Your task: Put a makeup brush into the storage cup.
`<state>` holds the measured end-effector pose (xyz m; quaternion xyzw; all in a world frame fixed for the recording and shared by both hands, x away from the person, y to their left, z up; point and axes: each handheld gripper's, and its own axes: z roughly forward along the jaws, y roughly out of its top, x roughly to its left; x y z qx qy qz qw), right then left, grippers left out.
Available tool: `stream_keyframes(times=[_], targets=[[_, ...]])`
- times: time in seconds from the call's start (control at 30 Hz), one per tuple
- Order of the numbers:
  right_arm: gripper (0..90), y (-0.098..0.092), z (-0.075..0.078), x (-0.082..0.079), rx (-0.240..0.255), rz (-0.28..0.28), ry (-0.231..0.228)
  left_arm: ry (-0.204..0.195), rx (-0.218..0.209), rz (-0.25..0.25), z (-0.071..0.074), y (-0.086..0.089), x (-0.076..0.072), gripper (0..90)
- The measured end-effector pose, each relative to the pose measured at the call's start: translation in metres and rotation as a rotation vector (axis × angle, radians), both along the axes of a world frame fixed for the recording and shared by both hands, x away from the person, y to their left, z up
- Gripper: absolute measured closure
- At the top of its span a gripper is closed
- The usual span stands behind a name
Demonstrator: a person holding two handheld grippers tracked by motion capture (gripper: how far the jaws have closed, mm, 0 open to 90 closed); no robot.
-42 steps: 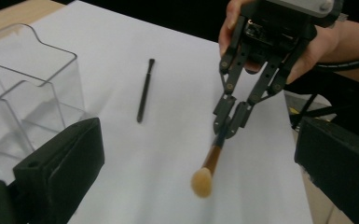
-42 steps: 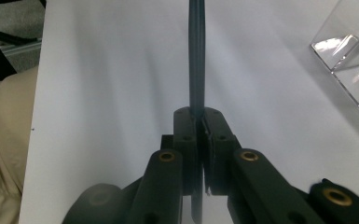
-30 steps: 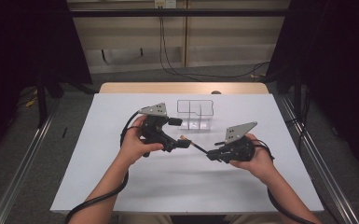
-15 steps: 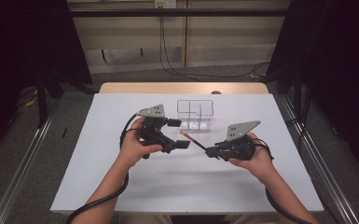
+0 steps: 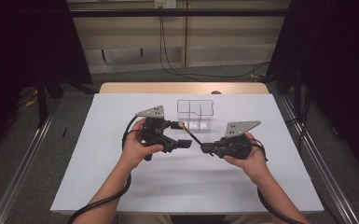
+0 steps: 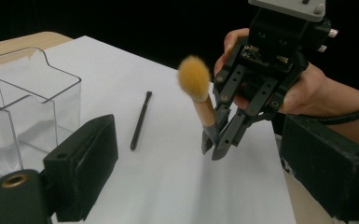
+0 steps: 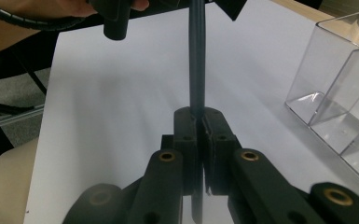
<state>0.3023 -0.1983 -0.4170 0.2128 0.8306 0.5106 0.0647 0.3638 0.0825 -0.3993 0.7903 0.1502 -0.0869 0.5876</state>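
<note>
While the right gripper (image 5: 204, 149) clamps a makeup brush (image 6: 200, 95) by its dark handle, bristles raised between the left gripper's (image 5: 184, 134) wide jaws, just been narrowing, untouched, clear organiser (image 5: 196, 114) behind, black pencil (image 6: 140, 120) on white table (image 5: 121, 186).

Makeup brush (image 6: 204, 105), tan bristle tip, dark handle, tilted upward, above white table

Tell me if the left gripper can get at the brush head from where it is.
Probably yes. The left gripper stands open, its jaws having just been closing a little, and the brush head sits in the gap between them with nothing in the way. The right gripper holds the brush by its handle.
</note>
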Motion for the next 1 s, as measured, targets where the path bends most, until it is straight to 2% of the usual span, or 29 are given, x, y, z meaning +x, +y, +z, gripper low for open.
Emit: stream_keyframes(times=[0.13,0.23,0.27,0.4,0.6,0.7,0.93,1.0], targets=[[85.2,0.004,0.000,-0.001,0.020,-0.012,-0.004,-0.002,0.006,0.000,-0.004,-0.003,-0.001,16.8],[85.2,0.006,-0.001,0.000,0.029,-0.014,-0.003,-0.010,0.004,-0.004,-0.005,-0.005,-0.002,24.9],[85.2,0.006,-0.001,0.000,0.028,-0.015,-0.004,-0.008,-0.003,-0.006,-0.006,-0.005,-0.002,29.6],[85.2,0.007,-0.002,0.001,0.044,-0.028,-0.001,0.011,-0.007,-0.015,-0.007,-0.007,-0.003,37.2],[85.1,0.011,-0.002,0.003,0.054,-0.038,0.004,0.019,-0.008,-0.007,-0.010,-0.008,-0.004,51.0],[85.2,0.013,-0.002,0.003,0.054,-0.043,0.011,0.008,-0.010,0.001,-0.009,-0.007,-0.005,56.4],[85.2,0.018,-0.003,0.005,0.084,-0.048,0.025,0.013,-0.005,0.014,-0.009,-0.009,-0.007,68.7],[85.1,0.020,-0.003,0.005,0.097,-0.051,0.024,0.013,-0.004,0.024,-0.010,-0.009,-0.007,75.2]])
